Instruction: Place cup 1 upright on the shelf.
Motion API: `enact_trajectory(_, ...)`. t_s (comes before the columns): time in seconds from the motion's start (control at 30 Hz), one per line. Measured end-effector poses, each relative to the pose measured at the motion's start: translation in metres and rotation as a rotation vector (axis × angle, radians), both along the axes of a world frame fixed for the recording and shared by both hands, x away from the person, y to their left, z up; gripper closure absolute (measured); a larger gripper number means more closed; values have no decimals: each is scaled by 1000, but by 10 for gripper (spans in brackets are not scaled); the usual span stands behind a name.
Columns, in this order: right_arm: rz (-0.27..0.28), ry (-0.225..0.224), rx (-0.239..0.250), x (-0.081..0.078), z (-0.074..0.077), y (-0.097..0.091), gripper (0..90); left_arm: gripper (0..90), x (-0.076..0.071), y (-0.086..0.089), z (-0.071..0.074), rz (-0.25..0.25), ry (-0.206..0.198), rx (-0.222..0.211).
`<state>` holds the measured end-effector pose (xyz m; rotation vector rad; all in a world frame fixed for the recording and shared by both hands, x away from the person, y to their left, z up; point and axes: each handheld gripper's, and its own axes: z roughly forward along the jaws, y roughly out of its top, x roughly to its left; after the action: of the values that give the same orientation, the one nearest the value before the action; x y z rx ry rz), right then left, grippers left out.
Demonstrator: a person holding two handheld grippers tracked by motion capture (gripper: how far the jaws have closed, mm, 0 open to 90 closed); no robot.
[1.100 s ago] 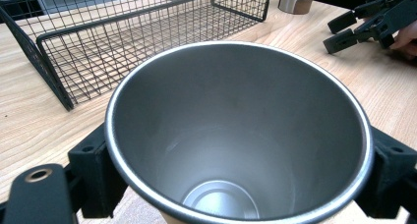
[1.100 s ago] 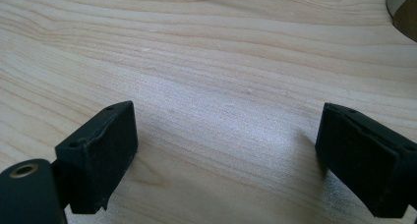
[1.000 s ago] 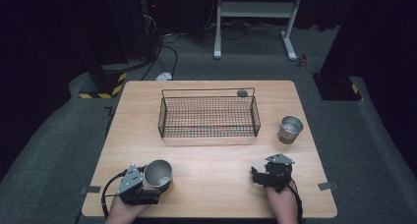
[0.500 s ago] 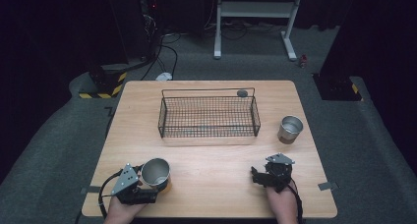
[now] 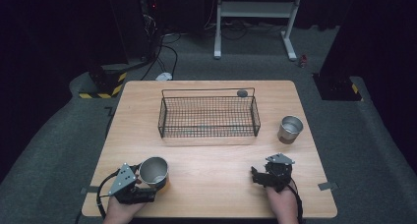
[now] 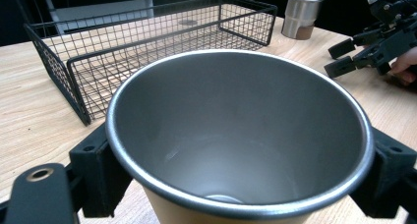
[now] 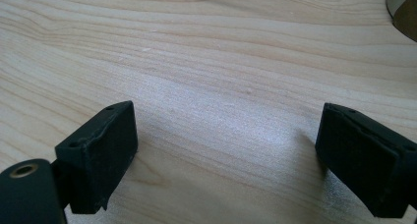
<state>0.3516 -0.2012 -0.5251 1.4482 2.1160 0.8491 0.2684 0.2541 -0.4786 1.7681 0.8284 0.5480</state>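
Tabletop's near edge: left tool [image 5: 147,182] grips cup [image 5: 153,171].

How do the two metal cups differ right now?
The near cup sits clamped in the left tool at the table's front left; the far cup stands free at the right, beside the wire basket. The right tool is open, holding nothing. Both cups are upright, steel, with tan lower bands.

Little is altered. The cup [image 5: 153,171], clamped by the left gripper [image 5: 147,182], has been shifted very slightly away from the basket [image 5: 208,117] toward the table's [image 5: 211,184] near edge, and the gripper is seen turned a little with it.
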Motion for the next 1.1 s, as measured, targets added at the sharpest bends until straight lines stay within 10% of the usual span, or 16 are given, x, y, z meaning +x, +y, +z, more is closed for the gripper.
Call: enact_trajectory(1.1,3,-2,-1,-6,0,-2,89,136,9,-6,4,60,-13,32)
